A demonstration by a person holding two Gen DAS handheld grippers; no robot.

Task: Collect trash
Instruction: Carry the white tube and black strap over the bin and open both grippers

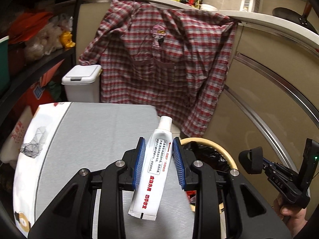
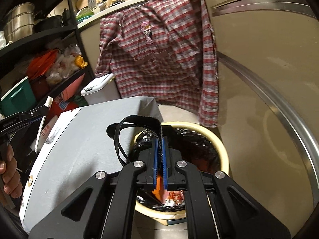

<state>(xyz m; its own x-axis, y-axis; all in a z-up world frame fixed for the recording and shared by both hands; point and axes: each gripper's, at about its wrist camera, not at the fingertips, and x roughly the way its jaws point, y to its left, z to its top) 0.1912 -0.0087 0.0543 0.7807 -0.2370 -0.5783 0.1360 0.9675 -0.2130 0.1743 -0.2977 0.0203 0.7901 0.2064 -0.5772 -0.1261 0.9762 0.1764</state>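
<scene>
My left gripper (image 1: 157, 155) is shut on a white ointment tube (image 1: 152, 171) with red print, cap pointing away, held above the grey table (image 1: 89, 131) beside the bin. My right gripper (image 2: 159, 155) is shut on a black eye mask (image 2: 139, 127) by its strap and holds it over the cream trash bin (image 2: 221, 149) lined with a black bag. The mask (image 1: 252, 160) and the right gripper show in the left wrist view at the right. The bin (image 1: 209, 142) sits just right of the table, with trash inside.
A plaid shirt (image 1: 159, 59) hangs over the counter behind the table. A white lidded bin (image 1: 81, 81) stands behind the table at the left. Black shelves (image 2: 39, 59) with bags and pots are at the left. Beige cabinets (image 2: 269, 79) are at the right.
</scene>
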